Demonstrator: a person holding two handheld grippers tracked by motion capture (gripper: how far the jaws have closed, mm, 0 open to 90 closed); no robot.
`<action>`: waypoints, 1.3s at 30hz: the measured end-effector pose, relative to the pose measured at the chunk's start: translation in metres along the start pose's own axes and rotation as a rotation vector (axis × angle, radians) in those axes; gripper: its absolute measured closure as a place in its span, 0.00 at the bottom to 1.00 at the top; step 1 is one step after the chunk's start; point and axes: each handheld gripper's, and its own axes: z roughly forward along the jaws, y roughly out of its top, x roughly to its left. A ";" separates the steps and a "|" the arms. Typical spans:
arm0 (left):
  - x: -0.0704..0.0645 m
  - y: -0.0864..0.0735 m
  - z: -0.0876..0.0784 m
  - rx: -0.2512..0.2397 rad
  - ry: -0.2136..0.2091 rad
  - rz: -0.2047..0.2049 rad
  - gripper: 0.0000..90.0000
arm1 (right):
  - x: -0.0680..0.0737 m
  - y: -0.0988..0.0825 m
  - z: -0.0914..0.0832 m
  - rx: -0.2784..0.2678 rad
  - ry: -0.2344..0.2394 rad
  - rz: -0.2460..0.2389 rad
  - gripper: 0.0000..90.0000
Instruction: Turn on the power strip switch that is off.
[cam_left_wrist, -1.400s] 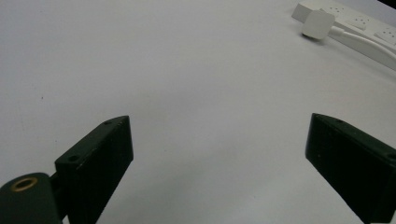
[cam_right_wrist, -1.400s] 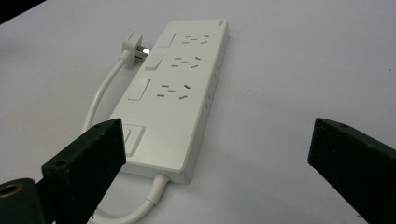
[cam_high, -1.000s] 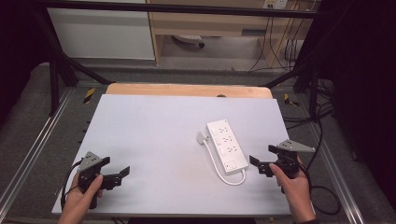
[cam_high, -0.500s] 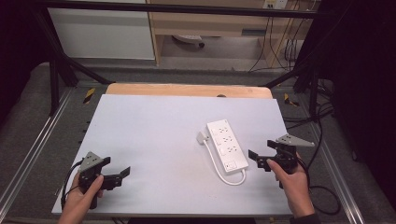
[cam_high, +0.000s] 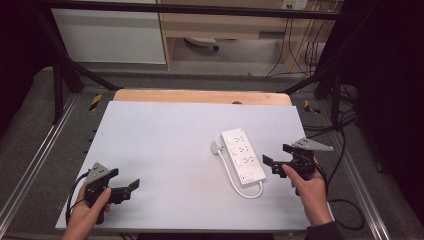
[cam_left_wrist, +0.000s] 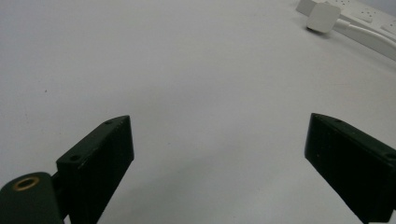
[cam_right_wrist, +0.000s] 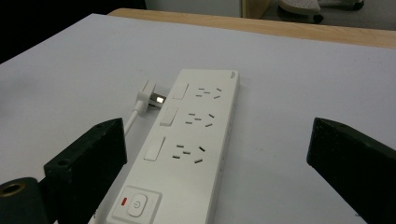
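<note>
Starting at the left, the left gripper (cam_high: 131, 187) sits low near the front corner of the white table (cam_high: 165, 145). Its jaws are spread wide and hold nothing. Bare table lies between it and everything else.

Next comes the plug (cam_high: 216, 147) — it lies flat, just beside the far end of the power strip (cam_high: 243, 156). Its cord (cam_high: 232, 176) runs along the strip's left side and loops round the near end.

Last is the right gripper (cam_high: 270, 161), jaws wide apart and holding nothing, just beside the strip's near end. From here it might bump the strip and slide it, or snag the loop of cord. Nothing blocks the way — but the plug lies on the strip's far side from this gripper.
</note>
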 end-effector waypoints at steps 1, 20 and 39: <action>0.000 0.000 0.000 0.001 0.000 0.001 0.09 | 0.001 0.001 0.001 0.001 0.001 0.001 0.06; -0.001 0.000 0.000 -0.001 0.004 0.011 0.09 | 0.016 0.011 0.023 -0.021 -0.027 -0.054 0.07; 0.000 0.000 -0.001 0.000 0.004 0.008 0.09 | 0.022 0.012 0.037 -0.026 -0.002 -0.032 0.11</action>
